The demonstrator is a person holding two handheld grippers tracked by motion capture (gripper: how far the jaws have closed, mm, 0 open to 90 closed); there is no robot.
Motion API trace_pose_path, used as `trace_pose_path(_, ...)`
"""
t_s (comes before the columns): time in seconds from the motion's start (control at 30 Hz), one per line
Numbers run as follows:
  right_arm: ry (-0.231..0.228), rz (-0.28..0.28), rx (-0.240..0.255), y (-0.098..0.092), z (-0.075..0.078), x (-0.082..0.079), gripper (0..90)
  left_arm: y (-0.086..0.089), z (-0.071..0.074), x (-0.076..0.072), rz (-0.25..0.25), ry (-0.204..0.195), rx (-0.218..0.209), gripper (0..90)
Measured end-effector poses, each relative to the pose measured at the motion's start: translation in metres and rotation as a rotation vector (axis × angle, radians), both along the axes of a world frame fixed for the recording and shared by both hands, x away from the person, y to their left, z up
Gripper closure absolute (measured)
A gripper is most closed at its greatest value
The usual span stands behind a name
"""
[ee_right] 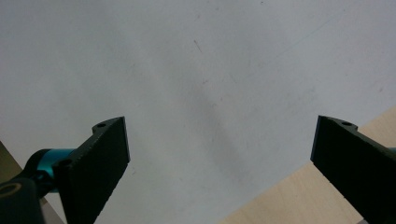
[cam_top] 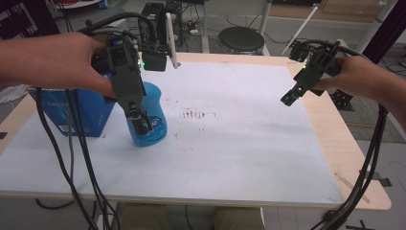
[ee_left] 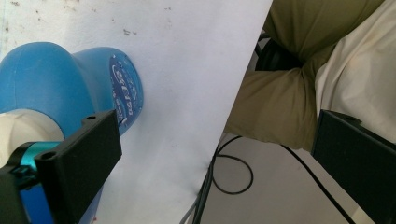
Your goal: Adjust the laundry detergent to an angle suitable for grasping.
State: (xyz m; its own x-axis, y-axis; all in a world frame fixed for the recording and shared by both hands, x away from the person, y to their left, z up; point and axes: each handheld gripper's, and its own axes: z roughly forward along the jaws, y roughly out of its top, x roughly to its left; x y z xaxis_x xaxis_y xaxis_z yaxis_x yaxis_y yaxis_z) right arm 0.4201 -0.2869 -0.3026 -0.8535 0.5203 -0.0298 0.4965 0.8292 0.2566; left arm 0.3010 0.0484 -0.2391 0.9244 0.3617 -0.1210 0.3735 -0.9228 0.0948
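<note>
A blue plastic bottle (cam_top: 149, 115) stands on the white sheet (cam_top: 239, 158) at the left of the table. From above, its pale cap (ee_left: 23, 128) and printed label (ee_left: 126, 91) show. My left gripper (cam_top: 141, 125) hangs right over the bottle, pointing down. Its jaws are wide open (ee_left: 215, 126), and the bottle lies behind and outside the left one rather than between the pads. My right gripper (cam_top: 289, 98) is held in the air over the right side of the sheet, open (ee_right: 222, 130) with nothing between its jaws.
A blue box (cam_top: 81, 112) stands at the left edge, just behind the bottle. Small dark red stains (cam_top: 196, 114) mark the sheet's middle. Bare wooden tabletop (cam_top: 335, 143) runs along the right. Black cables (ee_left: 224, 172) hang below the near edge beside the person's legs (ee_left: 289, 102).
</note>
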Motion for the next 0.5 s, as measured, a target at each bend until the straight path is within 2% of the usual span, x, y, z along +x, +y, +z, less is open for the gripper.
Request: trace_pose_path(0.5,0.004,0.0,0.007,-0.0009,0.0004,0.0007,3.6,-0.0006,0.0036,-0.0005,0.005,0.002,0.001,1.6)
